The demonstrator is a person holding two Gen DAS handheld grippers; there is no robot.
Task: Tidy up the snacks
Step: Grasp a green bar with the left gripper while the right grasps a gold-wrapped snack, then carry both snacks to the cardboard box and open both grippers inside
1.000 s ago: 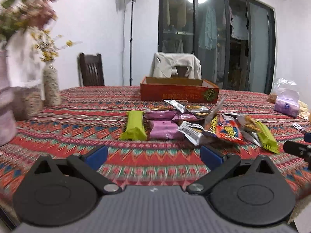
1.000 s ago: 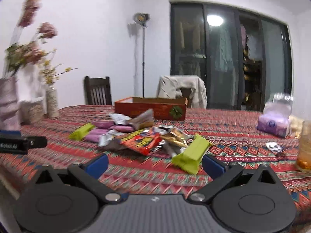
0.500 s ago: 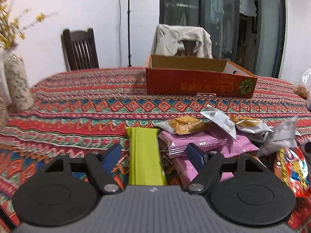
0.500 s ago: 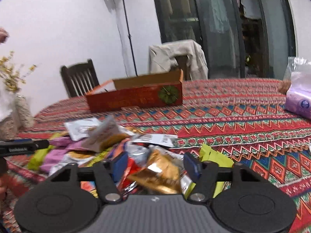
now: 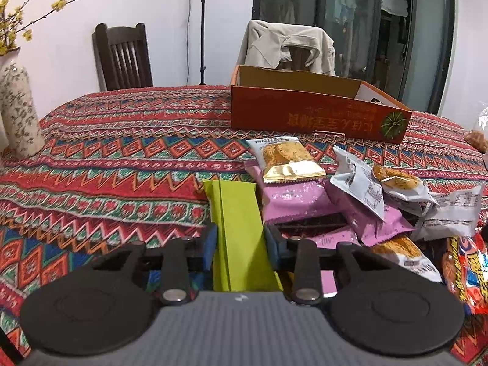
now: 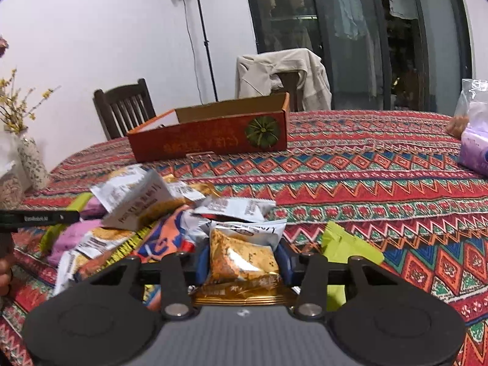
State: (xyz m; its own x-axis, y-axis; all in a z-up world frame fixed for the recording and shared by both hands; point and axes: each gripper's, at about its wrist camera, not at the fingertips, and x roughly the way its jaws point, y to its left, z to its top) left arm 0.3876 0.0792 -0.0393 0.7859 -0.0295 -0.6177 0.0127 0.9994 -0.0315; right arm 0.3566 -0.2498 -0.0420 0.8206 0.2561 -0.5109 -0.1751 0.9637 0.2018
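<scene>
A pile of snack packets lies on the patterned tablecloth (image 5: 122, 152). My left gripper (image 5: 241, 241) is shut on a long green packet (image 5: 238, 210) at the pile's left edge, with a blue pad pressing each long side. Pink packets (image 5: 292, 198) and cracker packets (image 5: 283, 155) lie just right of it. My right gripper (image 6: 242, 259) has its jaws closing on a gold-and-white cracker packet (image 6: 244, 244), and both pads touch its sides. A second green packet (image 6: 347, 247) lies right of that gripper. An open orange box (image 6: 213, 143) stands behind the pile.
A patterned vase (image 5: 18, 116) stands at the table's left edge. A dark wooden chair (image 5: 122, 58) and a chair draped with a jacket (image 5: 286, 45) stand behind the table. A purple bag (image 6: 475, 149) sits at the far right.
Both grippers moved forward and down onto the pile and went from wide open to closed, the left onto the green packet, the right around the cracker packet.
</scene>
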